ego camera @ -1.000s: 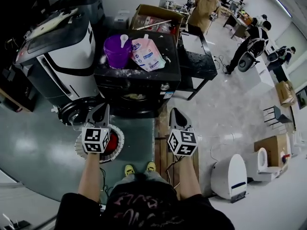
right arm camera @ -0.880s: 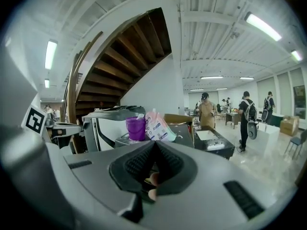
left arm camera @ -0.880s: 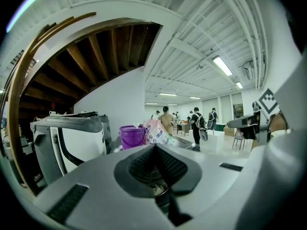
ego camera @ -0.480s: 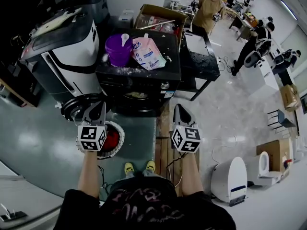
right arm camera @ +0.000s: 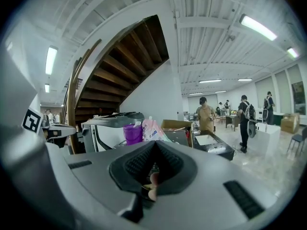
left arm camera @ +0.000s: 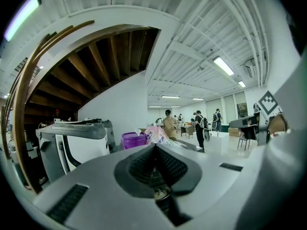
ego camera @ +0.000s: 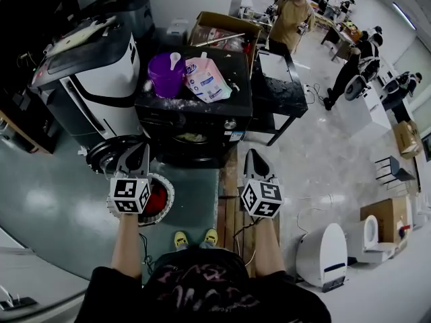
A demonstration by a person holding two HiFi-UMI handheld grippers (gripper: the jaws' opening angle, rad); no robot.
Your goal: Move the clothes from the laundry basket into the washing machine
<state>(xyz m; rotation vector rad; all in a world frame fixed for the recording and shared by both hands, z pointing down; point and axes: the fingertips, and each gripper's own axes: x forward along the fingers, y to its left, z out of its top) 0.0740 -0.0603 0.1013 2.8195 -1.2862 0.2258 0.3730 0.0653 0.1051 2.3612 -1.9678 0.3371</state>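
No print is legible anywhere. The pink plastic pouch (ego camera: 207, 79), at twelve o'clock, bears blue lettering too small to read.

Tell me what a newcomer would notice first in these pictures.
The left gripper and the right gripper, jaws shut and empty, point at a black washing machine. A purple bucket and a pink pouch sit on it; red clothes lie in the basket below the left gripper.

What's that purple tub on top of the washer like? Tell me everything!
The purple tub is round, looks like plastic, and stands upright and open. A white scoop, it seems, pokes out of its top. It sits on top of the dark washer, beside a pink pouch, with white powder spilled near it.
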